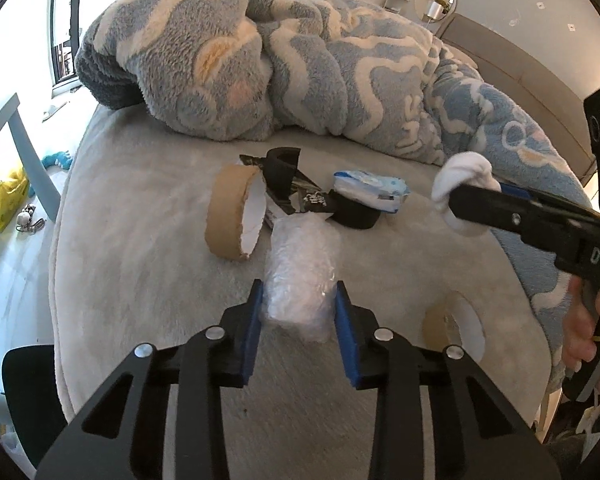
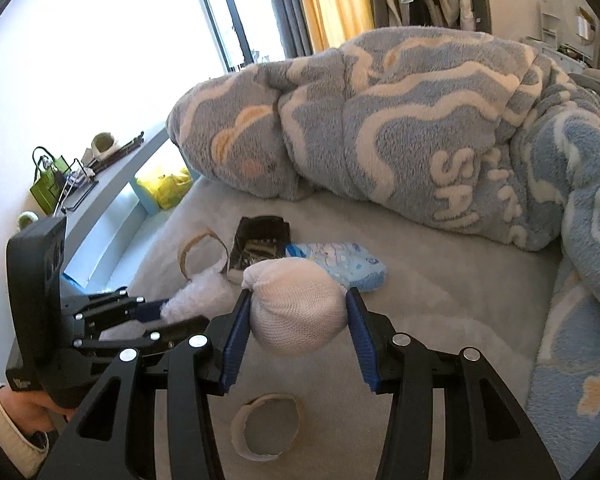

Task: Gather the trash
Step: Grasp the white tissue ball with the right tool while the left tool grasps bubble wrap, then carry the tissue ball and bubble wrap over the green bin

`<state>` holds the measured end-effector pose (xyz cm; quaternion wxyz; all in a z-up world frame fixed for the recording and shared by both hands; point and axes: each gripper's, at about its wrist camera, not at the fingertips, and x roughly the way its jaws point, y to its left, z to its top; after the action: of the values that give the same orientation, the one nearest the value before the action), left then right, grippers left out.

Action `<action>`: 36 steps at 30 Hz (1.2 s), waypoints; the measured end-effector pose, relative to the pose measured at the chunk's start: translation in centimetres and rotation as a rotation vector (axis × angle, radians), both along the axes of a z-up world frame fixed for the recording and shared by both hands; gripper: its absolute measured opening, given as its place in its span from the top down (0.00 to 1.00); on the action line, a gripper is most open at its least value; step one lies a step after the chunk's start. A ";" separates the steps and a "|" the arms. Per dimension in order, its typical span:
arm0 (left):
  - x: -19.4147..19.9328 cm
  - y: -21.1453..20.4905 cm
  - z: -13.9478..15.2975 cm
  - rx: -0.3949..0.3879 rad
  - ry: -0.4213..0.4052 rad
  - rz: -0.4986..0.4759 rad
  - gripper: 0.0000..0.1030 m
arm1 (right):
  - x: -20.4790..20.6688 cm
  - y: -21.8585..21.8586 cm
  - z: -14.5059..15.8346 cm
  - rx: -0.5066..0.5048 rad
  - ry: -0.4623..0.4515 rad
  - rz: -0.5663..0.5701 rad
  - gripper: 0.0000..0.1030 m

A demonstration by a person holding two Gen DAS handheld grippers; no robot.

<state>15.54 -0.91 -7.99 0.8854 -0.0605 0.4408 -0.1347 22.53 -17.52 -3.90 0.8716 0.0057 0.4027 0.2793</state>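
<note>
left tool [image 1: 298, 304] pinching crinkly clear plastic wad [image 1: 300, 276] | right tool [image 2: 296, 312] clamped on white mesh ball [image 2: 298, 306]

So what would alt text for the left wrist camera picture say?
The left gripper closes its blue pads on a crumpled clear plastic wad on a grey bed. Behind lie tape rolls and wrappers; at right, the right gripper holds a white ball.

Bare bed sheet [image 1: 140, 240] lies open left; heaped blanket [image 1: 300, 80] probably blocks behind.
</note>
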 end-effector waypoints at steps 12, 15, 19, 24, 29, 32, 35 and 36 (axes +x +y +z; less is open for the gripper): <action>-3.2 2.3 1.9 0.000 -0.034 -0.004 0.65 | -1.9 2.7 1.0 0.029 -0.015 0.001 0.54; -4.2 3.5 2.1 0.011 -0.035 0.009 0.65 | -2.6 3.7 1.1 0.034 -0.016 0.009 0.54; -5.4 5.0 2.4 0.019 -0.035 0.033 0.65 | -3.5 5.1 1.3 0.037 -0.020 0.021 0.54; -7.0 7.2 2.7 0.027 -0.040 0.062 0.65 | -4.7 7.3 1.6 0.039 -0.028 0.044 0.54; -8.1 9.4 2.9 0.030 -0.046 0.095 0.65 | -5.5 9.3 1.5 0.039 -0.026 0.070 0.54; -8.5 10.9 3.1 0.027 -0.049 0.121 0.65 | -5.9 10.7 1.7 0.041 -0.029 0.090 0.54; -8.9 12.3 3.1 0.028 -0.048 0.139 0.65 | -6.1 12.3 1.9 0.043 -0.030 0.111 0.54; -8.9 12.9 3.1 0.030 -0.048 0.145 0.65 | -6.1 12.8 1.9 0.044 -0.029 0.119 0.54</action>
<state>6.60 11.95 -4.92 0.9039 -0.0758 0.4159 -0.0651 16.42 -4.69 -2.01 0.8590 -0.0033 0.3834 0.3394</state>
